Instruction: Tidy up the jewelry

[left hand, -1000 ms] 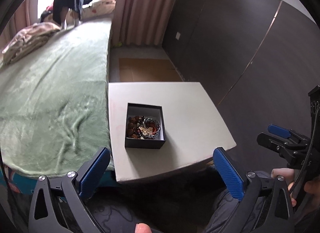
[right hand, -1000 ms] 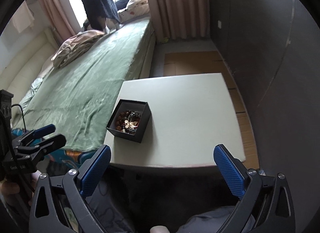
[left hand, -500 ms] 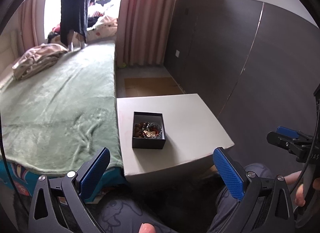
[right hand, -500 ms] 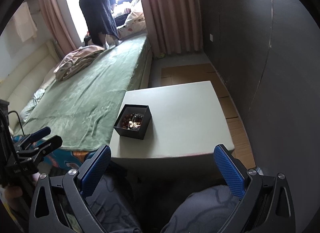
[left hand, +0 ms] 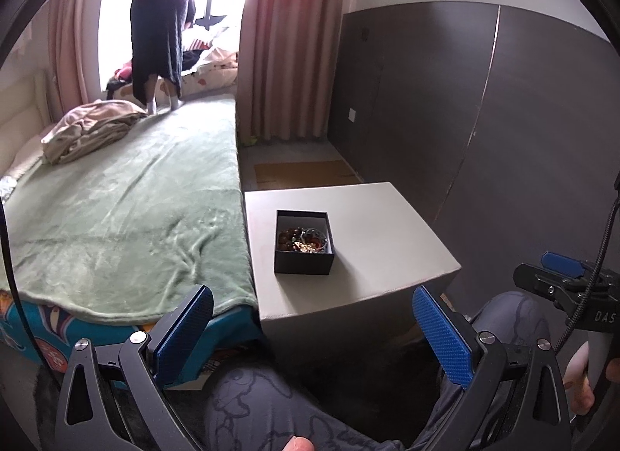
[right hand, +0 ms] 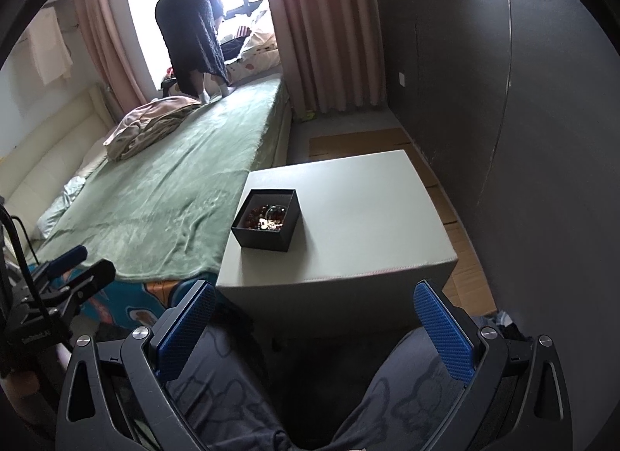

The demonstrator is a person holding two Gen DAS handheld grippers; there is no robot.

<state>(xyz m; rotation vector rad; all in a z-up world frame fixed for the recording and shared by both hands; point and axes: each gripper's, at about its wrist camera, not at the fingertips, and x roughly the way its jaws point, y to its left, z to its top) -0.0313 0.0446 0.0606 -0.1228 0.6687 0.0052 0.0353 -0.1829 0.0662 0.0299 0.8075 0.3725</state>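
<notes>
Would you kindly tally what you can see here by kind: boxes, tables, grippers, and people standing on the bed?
Black box of jewelry: 1
Grey table: 1
Grippers: 2, left gripper and right gripper
Person standing on the bed: 1
Total: 5

Matt black cardboard box (left hand: 304,262), plush green blanket (left hand: 128,214), smooth grey table (left hand: 372,234).

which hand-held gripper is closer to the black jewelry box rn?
Too close to call. Both hang short of the table, over the lap. The black jewelry box lies ahead of the left hand-held gripper, and ahead and slightly left of the right hand-held gripper. Both open, empty.
</notes>
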